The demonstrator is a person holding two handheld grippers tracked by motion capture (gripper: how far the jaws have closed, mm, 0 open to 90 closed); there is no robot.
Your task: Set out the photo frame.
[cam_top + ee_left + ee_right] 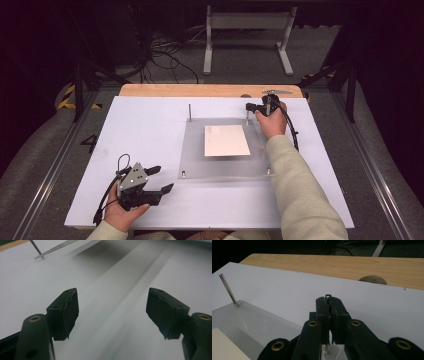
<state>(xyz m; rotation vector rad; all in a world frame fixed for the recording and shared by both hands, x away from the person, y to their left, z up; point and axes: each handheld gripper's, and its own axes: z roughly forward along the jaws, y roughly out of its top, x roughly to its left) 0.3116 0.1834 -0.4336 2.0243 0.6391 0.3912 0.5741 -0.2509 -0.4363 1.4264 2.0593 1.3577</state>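
Note:
A clear plate lies on the white board with a cream card on it. Thin metal posts stand at its far corners. The far-right post is clamped by my right gripper. In the right gripper view the jaws of the right gripper are shut on this post, whose tip pokes out above them. The far-left post stands free. My left gripper rests near the board's front left, open. In the left gripper view the left gripper has nothing between its pads.
Two short studs mark the plate's near corners. A wooden table strip with a round hole runs behind the board. Beyond it are floor cables and a grey stand.

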